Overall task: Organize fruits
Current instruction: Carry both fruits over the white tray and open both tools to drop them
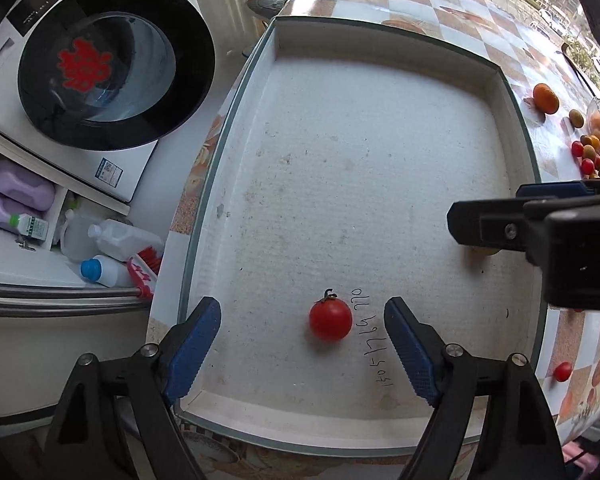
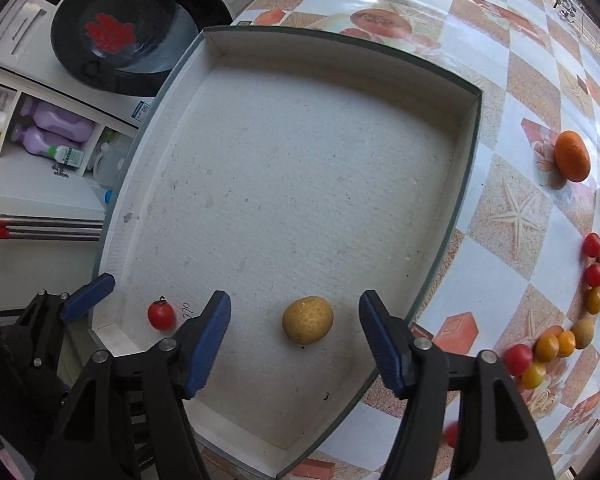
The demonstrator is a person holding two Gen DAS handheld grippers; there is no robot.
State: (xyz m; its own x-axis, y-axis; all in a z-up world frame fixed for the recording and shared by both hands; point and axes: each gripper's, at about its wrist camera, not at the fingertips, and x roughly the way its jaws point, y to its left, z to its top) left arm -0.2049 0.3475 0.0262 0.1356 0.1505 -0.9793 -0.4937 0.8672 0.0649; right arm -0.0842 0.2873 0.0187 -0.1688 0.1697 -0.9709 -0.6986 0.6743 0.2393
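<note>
**Both hand-held grippers open over the tray, one fruit lying free below each**

Left hand-held gripper: jaws spread wide, pointing steeply down into the white foam-lined tray. A red cherry tomato with its dark stem on top sits on the tray floor between the blue pads; neither pad touches it. Handwritten digits run along the liner just right of the tomato. The tomato lies near the tray's front left corner.

Right hand-held gripper: jaws likewise wide apart, pointing down. A tan, rough-skinned round fruit rests on the liner between the pads, clear of both. In this view the cherry tomato shows farther left, with the left hand-held gripper's blue pad beside it. From the left wrist view the right hand-held gripper reaches in from the right edge, covering most of the tan fruit.

The tray sits on a counter covered in a checkered, starfish-print cloth. On the cloth right of the tray: an orange on its own, and nearer the edge a loose scatter of small fruits, red, yellow-orange and tan, some touching. One more red tomato lies on the cloth just outside the tray's right wall.

Beyond the counter's left edge: a white washing machine with a dark round door, and a shelf of bottles below it.
</note>
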